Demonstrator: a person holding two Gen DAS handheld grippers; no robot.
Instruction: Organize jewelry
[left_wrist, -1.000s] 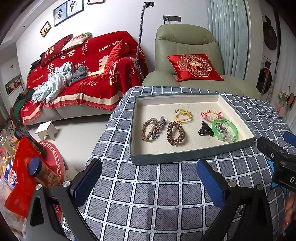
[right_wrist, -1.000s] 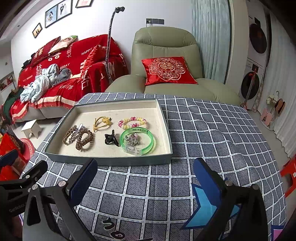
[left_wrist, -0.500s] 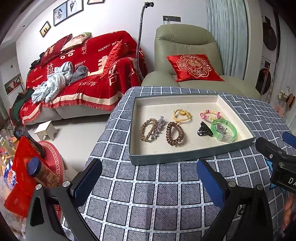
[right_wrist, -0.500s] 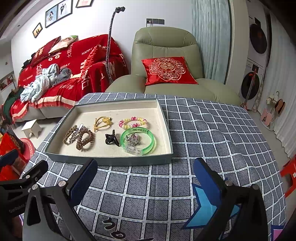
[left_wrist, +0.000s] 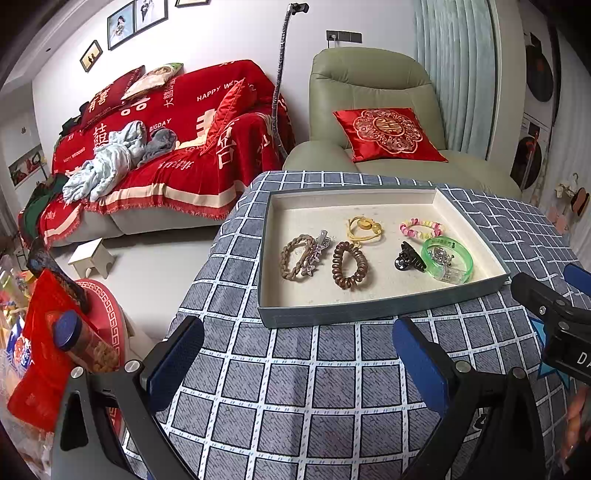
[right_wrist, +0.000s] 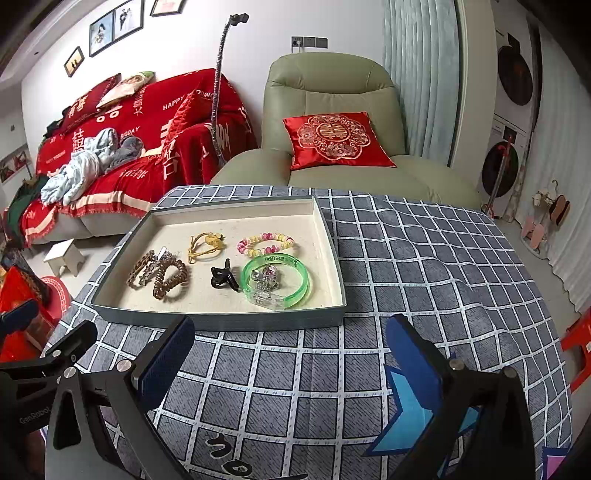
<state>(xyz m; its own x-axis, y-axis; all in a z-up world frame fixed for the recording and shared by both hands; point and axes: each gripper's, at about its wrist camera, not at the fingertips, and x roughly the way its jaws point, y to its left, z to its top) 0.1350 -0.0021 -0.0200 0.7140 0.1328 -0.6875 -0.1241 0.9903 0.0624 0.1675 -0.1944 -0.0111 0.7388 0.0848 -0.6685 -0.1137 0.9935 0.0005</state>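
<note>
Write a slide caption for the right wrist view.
Open right gripper poised over checked grey tablecloth, facing a grey-rimmed shallow tray of hair ties and a translucent green bangle.

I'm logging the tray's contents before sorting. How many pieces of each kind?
Hair ties: 3 (braided tan, brown spiral coil, yellow elastic)
Hair clips: 3 (silver star, black claw clip, silver one inside the bangle)
Bracelets: 2 (pastel beaded, green translucent bangle)
Total: 8

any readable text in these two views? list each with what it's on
"HAPPY WEDDING", "BIGDAY": red sofa throw, white print, among large Chinese characters.
"GenRobot": left gripper body, seen from the right wrist view.
"DA", cut off: right gripper body, seen from the left wrist view.
Green bangle label: too small to read.
Tablecloth black marks: partly hidden.
</note>
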